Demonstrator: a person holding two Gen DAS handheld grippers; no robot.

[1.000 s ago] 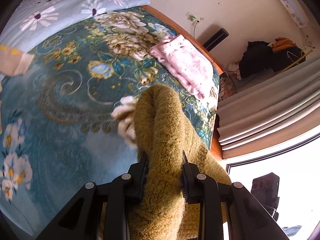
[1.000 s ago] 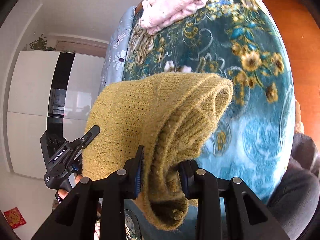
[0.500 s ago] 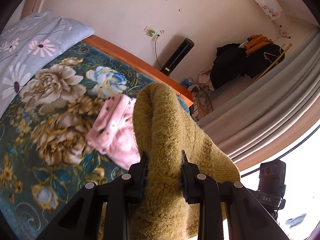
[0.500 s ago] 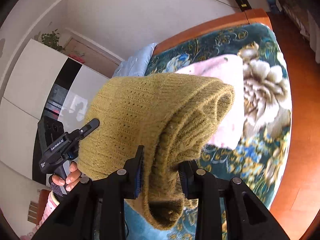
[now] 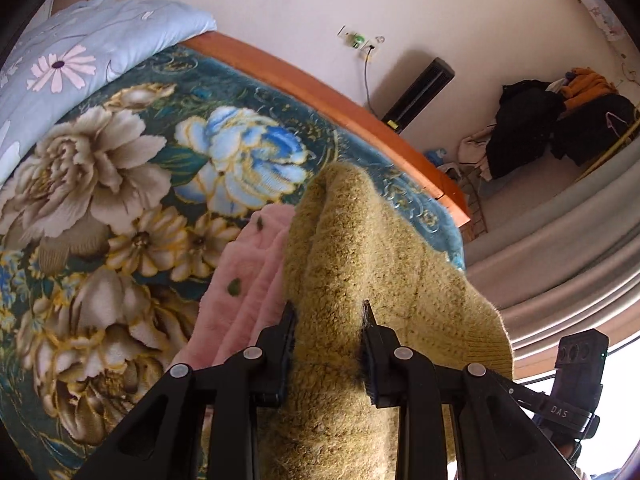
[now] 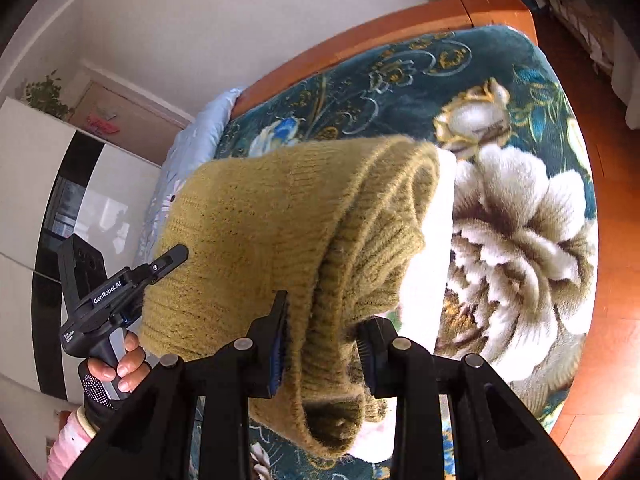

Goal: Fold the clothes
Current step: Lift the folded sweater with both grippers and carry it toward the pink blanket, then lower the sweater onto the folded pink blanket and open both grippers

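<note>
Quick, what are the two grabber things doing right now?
Left gripper: shut on the mustard sweater, held up over the bed.
Right gripper: shut on the same sweater.

The left gripper [image 6: 120, 300], lower left of the right wrist view, reads "GenRobot.AI". The right gripper [image 5: 568, 408], lower right of the left wrist view, shows "DAS".

Both views are lit by strong daylight. The window [image 5: 624, 420] at the lower right of the left view is blown out to white. The pink garment [image 6: 428, 264] is overexposed in the right view. Straight edges are bent by fisheye distortion, and the corners are darkened.
</note>
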